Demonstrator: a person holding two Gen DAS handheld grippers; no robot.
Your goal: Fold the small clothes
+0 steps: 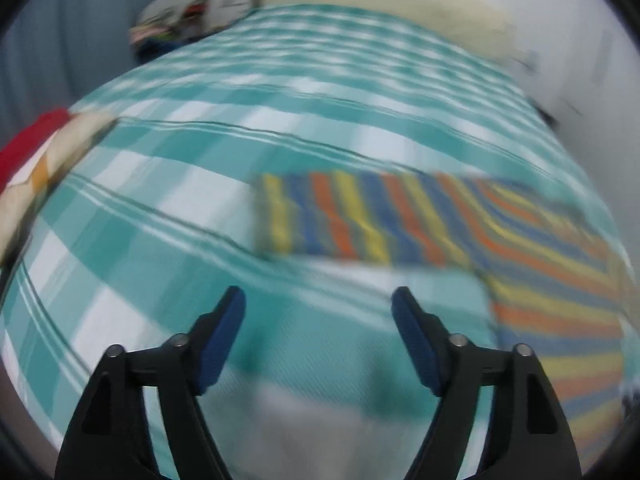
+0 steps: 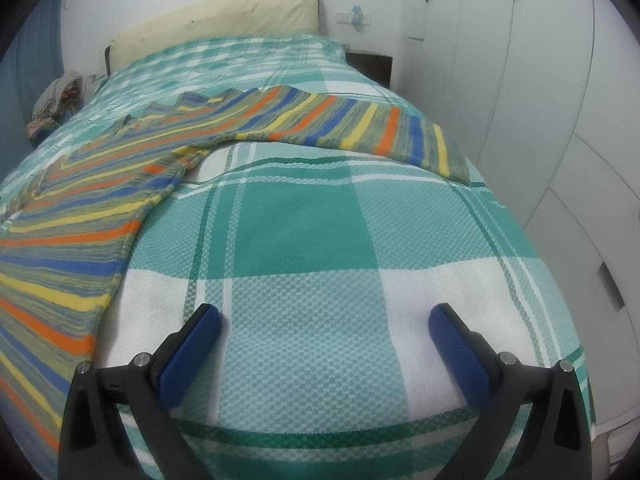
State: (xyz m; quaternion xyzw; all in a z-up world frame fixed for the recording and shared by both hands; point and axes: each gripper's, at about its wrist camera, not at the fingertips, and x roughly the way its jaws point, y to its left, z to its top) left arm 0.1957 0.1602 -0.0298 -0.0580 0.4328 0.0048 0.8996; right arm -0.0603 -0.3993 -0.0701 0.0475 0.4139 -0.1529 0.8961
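Observation:
A striped sweater [image 2: 96, 208] in orange, yellow, blue and grey lies spread flat on the bed, one sleeve stretched toward the right edge. In the blurred left wrist view the same sweater [image 1: 400, 220] lies ahead and to the right, its other sleeve reaching left. My left gripper [image 1: 318, 300] hangs open above the bedspread, short of that sleeve, nothing between its blue pads [image 1: 224, 332]. My right gripper [image 2: 324, 318] is open too, over bare bedspread to the right of the sweater's body, holding nothing.
The bed carries a teal and white checked cover [image 2: 304, 232] with a cream headboard [image 2: 224, 12] at the far end. White wardrobe doors [image 2: 540, 120] stand close on the right. A pile of clothes [image 1: 172, 28] sits beyond the bed; red and cream cloth [image 1: 36, 152] lies at the left.

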